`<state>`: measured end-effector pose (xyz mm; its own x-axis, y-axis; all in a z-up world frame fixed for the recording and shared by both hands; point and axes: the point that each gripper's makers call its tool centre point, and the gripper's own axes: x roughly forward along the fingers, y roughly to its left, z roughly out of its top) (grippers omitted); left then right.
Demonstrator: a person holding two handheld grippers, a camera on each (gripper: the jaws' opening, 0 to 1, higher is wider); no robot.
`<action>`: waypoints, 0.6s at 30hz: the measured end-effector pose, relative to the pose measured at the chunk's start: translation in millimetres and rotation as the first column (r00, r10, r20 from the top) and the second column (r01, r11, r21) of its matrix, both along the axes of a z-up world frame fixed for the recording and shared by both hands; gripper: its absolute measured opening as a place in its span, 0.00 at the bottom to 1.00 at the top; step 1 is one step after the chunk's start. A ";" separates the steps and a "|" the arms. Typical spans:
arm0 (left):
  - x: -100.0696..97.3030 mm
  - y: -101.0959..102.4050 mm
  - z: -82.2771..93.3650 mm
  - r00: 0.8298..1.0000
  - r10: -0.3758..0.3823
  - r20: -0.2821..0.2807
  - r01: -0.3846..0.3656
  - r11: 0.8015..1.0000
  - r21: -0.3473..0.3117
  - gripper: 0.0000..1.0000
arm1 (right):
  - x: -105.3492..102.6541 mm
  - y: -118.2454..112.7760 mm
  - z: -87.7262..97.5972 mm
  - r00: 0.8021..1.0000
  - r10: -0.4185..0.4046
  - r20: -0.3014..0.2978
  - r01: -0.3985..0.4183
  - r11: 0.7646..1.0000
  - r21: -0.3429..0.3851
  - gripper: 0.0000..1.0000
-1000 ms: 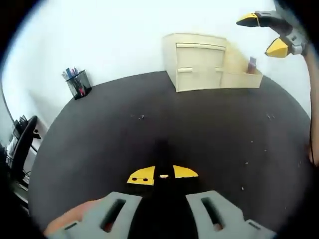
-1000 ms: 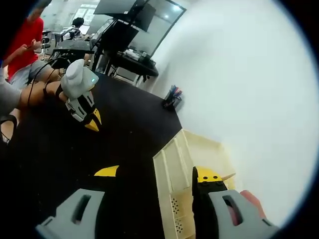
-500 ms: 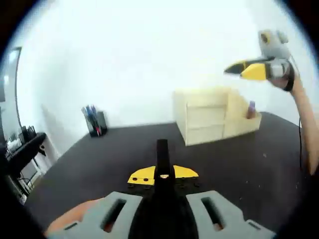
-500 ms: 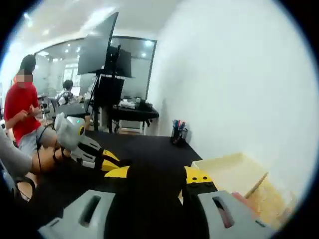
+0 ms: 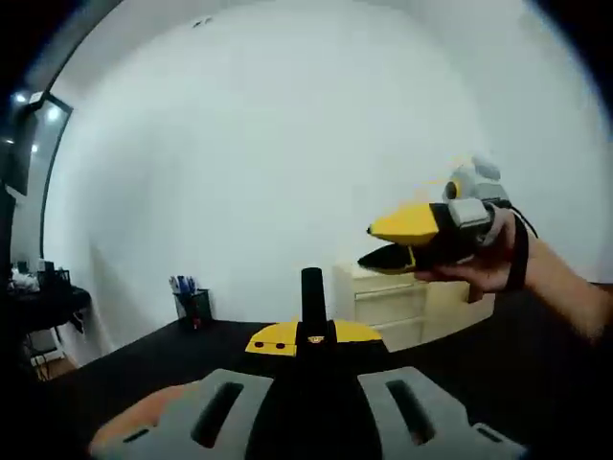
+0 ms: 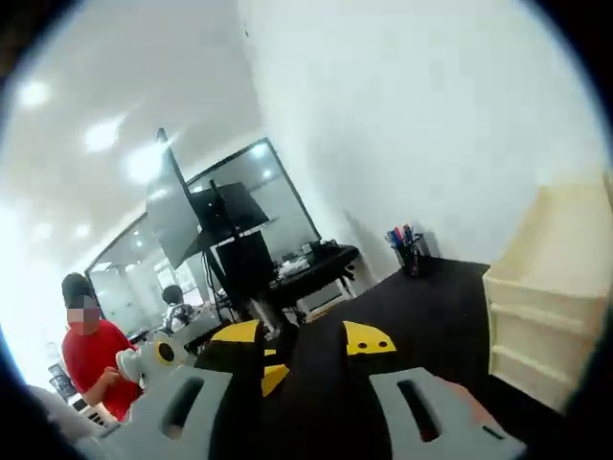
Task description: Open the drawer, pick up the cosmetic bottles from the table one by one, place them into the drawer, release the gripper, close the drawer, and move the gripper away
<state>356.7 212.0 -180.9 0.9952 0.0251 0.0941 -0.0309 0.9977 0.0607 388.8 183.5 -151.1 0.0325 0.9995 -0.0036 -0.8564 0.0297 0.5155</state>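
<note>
My left gripper (image 5: 313, 335) is shut with nothing in it, its yellow tips together low in the left gripper view. A hand holds my right gripper (image 5: 366, 246) in the air at the right, its jaws nearly together and empty. Behind it stands the cream drawer cabinet (image 5: 383, 302), its drawer fronts looking flush. In the right gripper view my right gripper (image 6: 305, 337) is shut, and the cabinet (image 6: 551, 307) is at the right edge. The left gripper (image 6: 271, 377) shows low at the left, partly hidden. No bottle is visible.
The black table (image 5: 144, 359) carries a pen holder (image 5: 192, 302) by the white wall. In the right gripper view the pen holder (image 6: 410, 251) stands near the wall, with monitors on stands (image 6: 220, 216) and a person in red (image 6: 91, 359) beyond the table (image 6: 421, 307).
Both cameras have tilted upward, so wall and room replace the tabletop. The right gripper went from open to shut and now hangs closer in the left gripper view.
</note>
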 end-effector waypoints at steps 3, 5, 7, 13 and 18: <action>1.5 -3.5 -0.6 1.000 -0.018 -0.001 0.018 1.000 0.006 0.07 | -1.6 12.3 -10.7 1.000 -0.001 -0.014 0.001 1.000 -0.022 0.26; 0.6 -4.3 2.4 1.000 -0.016 0.013 0.016 1.000 0.019 0.07 | -5.0 12.8 -18.8 1.000 -0.020 -0.012 0.019 0.999 -0.031 0.25; 0.3 -3.8 3.6 1.000 -0.016 0.017 0.015 1.000 0.017 0.07 | -1.3 13.8 -18.6 0.999 -0.020 -0.040 0.020 1.000 -0.020 0.25; 4.1 -4.7 1.0 1.000 -0.028 0.004 0.028 0.999 0.020 0.07 | -1.9 17.2 -18.3 0.990 0.016 -0.140 -0.014 1.000 0.016 0.19; 8.1 -4.5 -3.2 0.999 -0.030 -0.017 0.031 0.999 0.035 0.07 | -2.4 20.1 -14.2 0.994 0.016 -0.111 -0.013 1.000 0.023 0.09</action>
<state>364.8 207.5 -184.1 0.9969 -0.0081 0.0780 0.0006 0.9954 0.0959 386.4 203.5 -165.2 0.0187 0.9997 0.0157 -0.7941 0.0053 0.6078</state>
